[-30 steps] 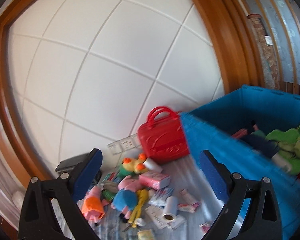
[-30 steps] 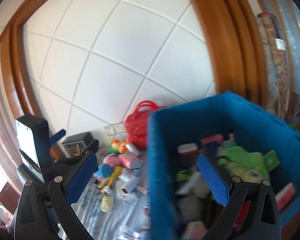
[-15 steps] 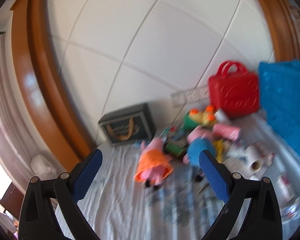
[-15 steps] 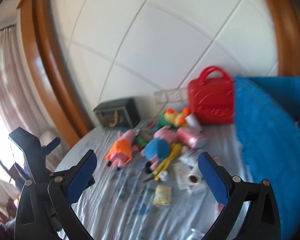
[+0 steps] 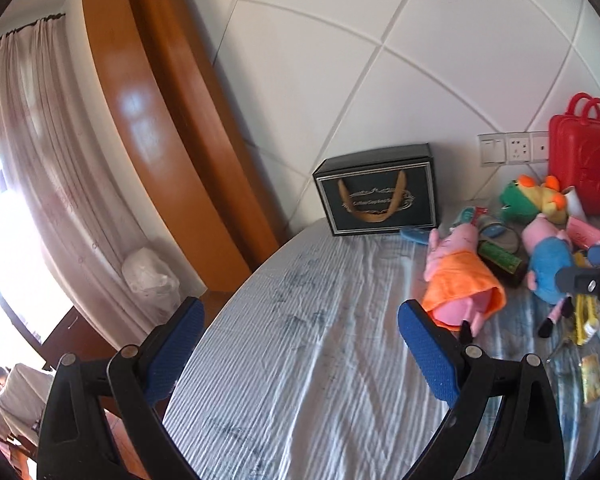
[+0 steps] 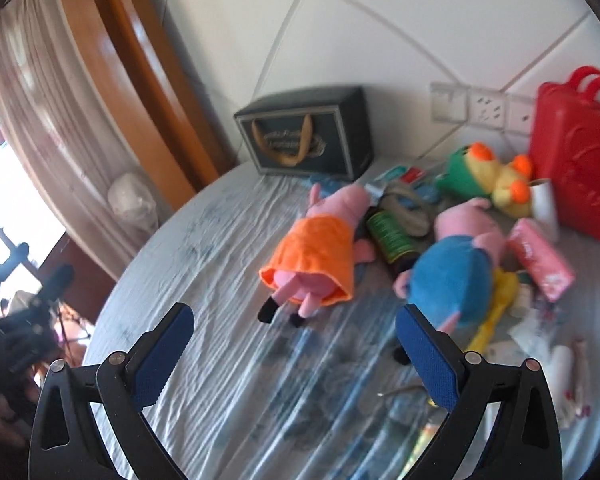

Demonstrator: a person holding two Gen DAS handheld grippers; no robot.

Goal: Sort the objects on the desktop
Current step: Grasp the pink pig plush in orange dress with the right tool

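A pile of toys lies on the wrinkled blue-white tablecloth (image 5: 308, 344). A pink pig plush in an orange dress (image 5: 460, 280) (image 6: 320, 256) lies at the pile's left edge, a pig plush in blue (image 5: 548, 264) (image 6: 456, 276) to its right, and a green-yellow frog plush (image 6: 484, 176) behind. My left gripper (image 5: 300, 340) is open and empty over bare cloth, left of the pile. My right gripper (image 6: 292, 340) is open and empty, just in front of the orange-dress pig. Its tip shows in the left wrist view (image 5: 592, 276).
A dark gift box (image 5: 376, 196) (image 6: 308, 136) stands against the tiled wall. A red plastic case (image 6: 580, 168) (image 5: 584, 168) stands at the right. A green-labelled bottle (image 6: 392, 240), a pink pack (image 6: 540, 260) and small packets lie in the pile. The table edge curves at the left.
Both grippers have swung left, away from the blue bin, which has left both views. The plush pile is nearer and the table's left edge has come into view. Both stay open.
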